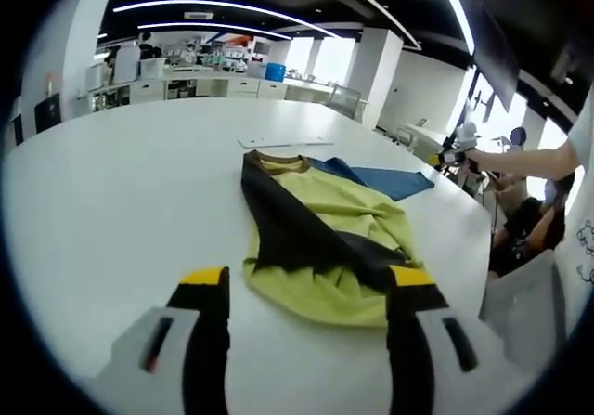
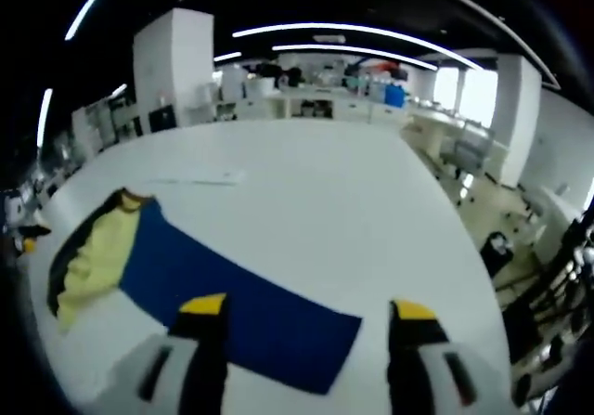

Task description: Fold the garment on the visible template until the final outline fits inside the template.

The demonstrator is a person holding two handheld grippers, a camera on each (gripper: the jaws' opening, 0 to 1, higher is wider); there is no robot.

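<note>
Yellow-green fabric with black panels makes up the garment (image 1: 320, 239), which lies crumpled and partly folded on the white table (image 1: 121, 183) in my left gripper view. Its brown collar points away from me, and a black band runs diagonally across it. Beneath and beyond it lies the blue template (image 1: 385, 181), a flat sheet showing at the garment's far right side.

My left gripper (image 1: 308, 280) hovers just short of the garment's near hem, jaws spread wide with nothing between them; the right yellow tip overlaps the hem in the picture, but I cannot tell whether it touches.

In my right gripper view, the blue template (image 2: 232, 308) stretches across the table (image 2: 316, 192), with the garment (image 2: 88, 257) bunched at its left end, covering only that part. My right gripper (image 2: 308, 308) hangs over the template's near edge, jaws wide apart and holding nothing.

A thin white strip (image 1: 283, 142) lies flat on the table beyond the collar. A person's arm (image 1: 529, 162) reaches in at the right of the left gripper view.
</note>
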